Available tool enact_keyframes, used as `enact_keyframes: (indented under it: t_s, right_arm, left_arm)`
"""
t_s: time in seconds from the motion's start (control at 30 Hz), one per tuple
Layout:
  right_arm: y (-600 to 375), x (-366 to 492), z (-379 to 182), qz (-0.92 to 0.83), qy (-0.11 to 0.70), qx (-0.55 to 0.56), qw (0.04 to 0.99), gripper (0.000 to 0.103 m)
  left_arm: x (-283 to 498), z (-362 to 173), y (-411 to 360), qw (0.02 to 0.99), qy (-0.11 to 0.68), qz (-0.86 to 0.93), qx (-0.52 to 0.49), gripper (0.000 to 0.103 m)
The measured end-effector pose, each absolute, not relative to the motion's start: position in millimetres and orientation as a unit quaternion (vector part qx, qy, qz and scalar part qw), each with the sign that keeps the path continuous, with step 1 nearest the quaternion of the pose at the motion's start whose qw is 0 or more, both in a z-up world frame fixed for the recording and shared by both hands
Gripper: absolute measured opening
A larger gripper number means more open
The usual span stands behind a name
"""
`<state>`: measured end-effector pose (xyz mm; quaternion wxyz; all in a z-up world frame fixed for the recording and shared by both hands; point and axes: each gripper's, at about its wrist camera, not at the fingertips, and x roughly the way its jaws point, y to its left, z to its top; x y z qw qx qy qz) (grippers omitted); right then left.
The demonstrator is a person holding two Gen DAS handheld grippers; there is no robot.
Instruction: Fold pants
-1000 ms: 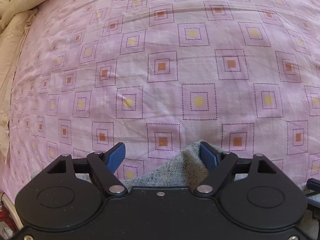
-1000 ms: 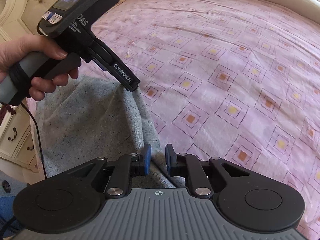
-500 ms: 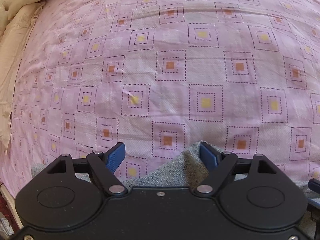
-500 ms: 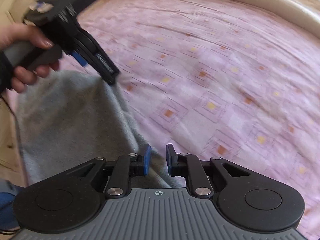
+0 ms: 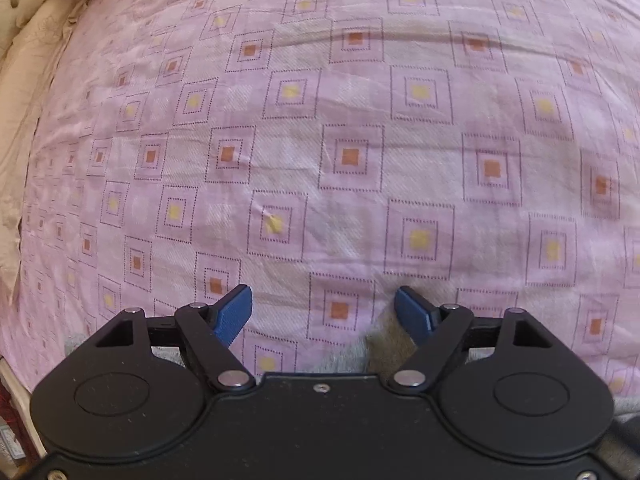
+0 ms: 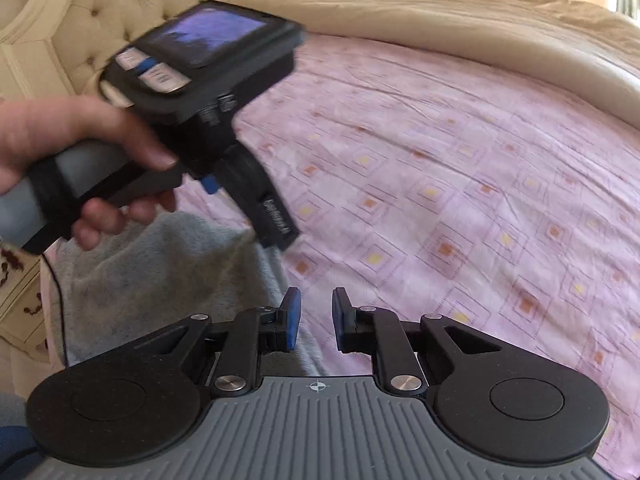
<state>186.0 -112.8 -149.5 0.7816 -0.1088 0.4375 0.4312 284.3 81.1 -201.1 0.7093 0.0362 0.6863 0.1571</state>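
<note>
While wide open, left gripper [image 5: 323, 307], above pants [image 5: 380, 344]

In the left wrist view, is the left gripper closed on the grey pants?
No, the left gripper is wide open, with only pink sheet between its pads.

The left gripper [image 5: 323, 312] fills the bottom of the frame, its blue pads spread wide with nothing between them. Grey pants [image 5: 380, 344] fabric peeks out just under the right-hand pad (a small ridge of it, slightly blurred). Beyond lies the bed [image 5: 360, 128] in a pink square-patterned sheet, and a beige quilt [image 5: 28, 24] bunches at upper left.
</note>
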Motion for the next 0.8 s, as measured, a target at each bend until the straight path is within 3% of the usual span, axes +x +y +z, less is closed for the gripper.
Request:
enact_keyframes:
  t_s: [0.1,0.37,0.63,0.8]
  right_arm:
    - [-93,168,-154,0.471,0.436,-0.135,0.755,0.017]
    - [-72,164,-190,0.414,0.448,-0.207,0.765,0.014]
    - [-110,156,-164,0.340,0.450,-0.128,0.816,0.016]
    - [-143,126,-175,0.295,0.462,-0.161,0.821,0.016]
  left_arm:
    - [306,-196,95,0.708,0.682,0.173,0.053,0.071]
    - [287,-146,99,0.759,0.634,0.147,0.019,0.072]
    - [203,-161,48,0.763,0.638,0.076,0.071,0.072]
    - [178,-193,33,0.744,0.646,0.084,0.152,0.073]
